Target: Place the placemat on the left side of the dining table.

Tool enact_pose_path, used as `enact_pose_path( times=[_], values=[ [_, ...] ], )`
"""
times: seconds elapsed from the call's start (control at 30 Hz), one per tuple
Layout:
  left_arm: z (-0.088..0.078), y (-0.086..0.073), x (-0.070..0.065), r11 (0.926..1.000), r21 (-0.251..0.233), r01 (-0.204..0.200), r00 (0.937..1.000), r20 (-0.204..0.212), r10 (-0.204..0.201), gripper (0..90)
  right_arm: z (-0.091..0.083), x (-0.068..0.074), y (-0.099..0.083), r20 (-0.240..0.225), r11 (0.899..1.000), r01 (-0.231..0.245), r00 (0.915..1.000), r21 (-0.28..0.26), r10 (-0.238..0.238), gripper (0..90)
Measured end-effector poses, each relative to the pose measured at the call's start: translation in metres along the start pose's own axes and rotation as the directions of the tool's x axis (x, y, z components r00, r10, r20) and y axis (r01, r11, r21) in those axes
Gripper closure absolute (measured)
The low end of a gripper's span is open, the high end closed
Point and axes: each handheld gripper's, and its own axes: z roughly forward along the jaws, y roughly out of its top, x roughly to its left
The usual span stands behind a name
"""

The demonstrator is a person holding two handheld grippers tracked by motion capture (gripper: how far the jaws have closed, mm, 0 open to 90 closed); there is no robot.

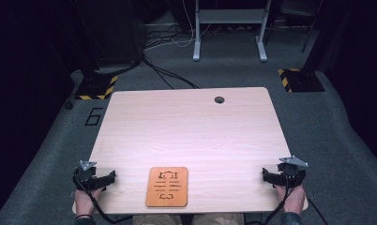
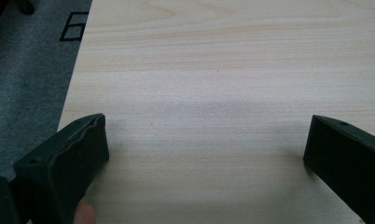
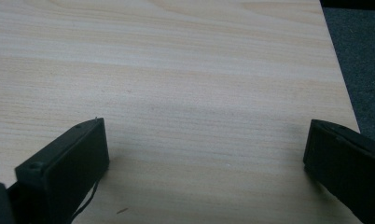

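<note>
Black left gripper [image 1: 107, 179] at 8 o'clock on table [image 1: 186, 126], right gripper [image 1: 269, 176] at 4; both level, jaws wide, empty; orange board [image 1: 167, 186] at 6.

My table [image 1: 186, 126] is pale wood with fine straight grain and a smooth, faintly sheened top. Low in the centre of the high view lies a small board [image 1: 167, 186] of orange-brown wood, matt, with cut-through slots. My left gripper [image 2: 206, 140] and right gripper [image 3: 206, 140] have matt black plastic jaws with slightly textured faces. Each carries a dull grey metal-looking plate. The floor [image 1: 346, 140] is rough grey carpet.
</note>
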Motion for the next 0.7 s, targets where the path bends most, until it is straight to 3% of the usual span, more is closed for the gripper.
enact_pose_path(
  times=[0.7],
  values=[
    [0.0000,0.0000,-0.0007,1.0000,0.000,-0.006,1.0000,0.002,0.006,0.0,0.0001,0.0007,0.0004,-0.006,1.000,0.003,1.0000,0.001,-0.003,0.0]
  ],
)
